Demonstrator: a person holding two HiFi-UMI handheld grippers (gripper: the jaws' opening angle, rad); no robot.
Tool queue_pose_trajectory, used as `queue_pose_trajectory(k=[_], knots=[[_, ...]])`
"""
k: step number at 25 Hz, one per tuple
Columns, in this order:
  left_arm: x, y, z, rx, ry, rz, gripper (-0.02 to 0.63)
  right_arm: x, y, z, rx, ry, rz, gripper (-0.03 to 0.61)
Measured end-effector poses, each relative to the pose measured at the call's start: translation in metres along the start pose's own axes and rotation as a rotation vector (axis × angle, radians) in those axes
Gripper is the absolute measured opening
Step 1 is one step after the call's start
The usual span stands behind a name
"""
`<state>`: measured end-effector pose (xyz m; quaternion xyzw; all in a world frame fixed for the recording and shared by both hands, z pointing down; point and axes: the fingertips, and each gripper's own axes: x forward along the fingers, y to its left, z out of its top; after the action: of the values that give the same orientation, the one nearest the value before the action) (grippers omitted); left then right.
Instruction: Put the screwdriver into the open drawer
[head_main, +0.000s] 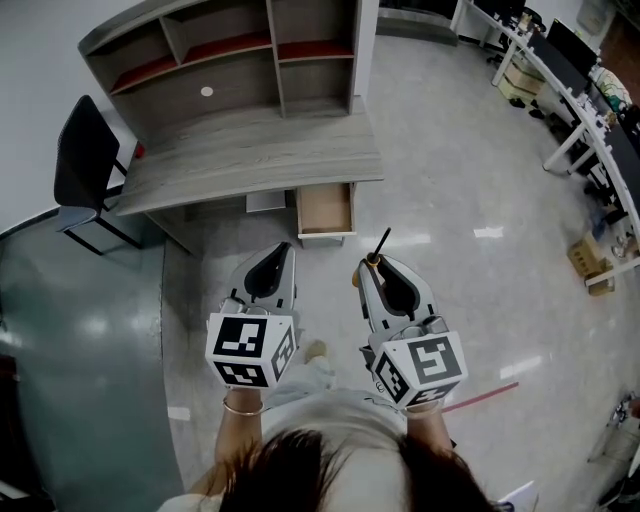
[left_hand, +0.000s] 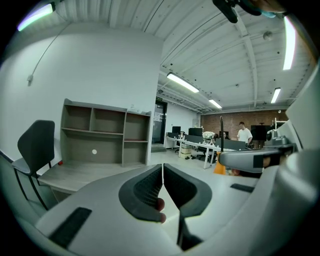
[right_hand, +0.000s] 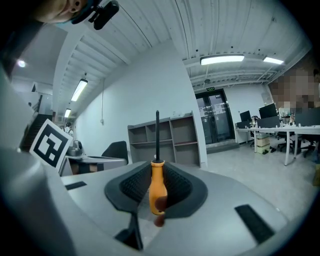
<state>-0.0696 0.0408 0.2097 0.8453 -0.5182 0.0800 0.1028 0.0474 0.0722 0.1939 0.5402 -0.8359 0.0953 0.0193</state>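
Note:
My right gripper (head_main: 374, 264) is shut on a screwdriver (right_hand: 157, 187) with an orange handle; its black shaft (head_main: 381, 241) sticks out forward past the jaws. My left gripper (head_main: 282, 248) is shut with nothing between its jaws, and its tip (left_hand: 163, 172) shows the pads pressed together. The open drawer (head_main: 325, 211) hangs under the front edge of the grey desk (head_main: 250, 155), ahead of both grippers and slightly left of the screwdriver tip. It looks empty inside. Both grippers hover over the floor, short of the desk.
A shelf unit (head_main: 220, 55) stands on the back of the desk. A black chair (head_main: 80, 165) sits at the desk's left. White desks with monitors (head_main: 575, 90) line the far right. A cardboard box (head_main: 590, 262) lies on the floor there. A person (left_hand: 244, 133) stands far off.

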Motion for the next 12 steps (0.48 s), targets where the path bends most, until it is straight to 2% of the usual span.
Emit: queue_pose_trajectory(k=[12], knots=[[0.052, 0.056, 0.012, -0.014, 0.000, -0.047, 0.025, 0.073, 0.000, 0.006, -0.033, 0.018, -0.036, 0.087]])
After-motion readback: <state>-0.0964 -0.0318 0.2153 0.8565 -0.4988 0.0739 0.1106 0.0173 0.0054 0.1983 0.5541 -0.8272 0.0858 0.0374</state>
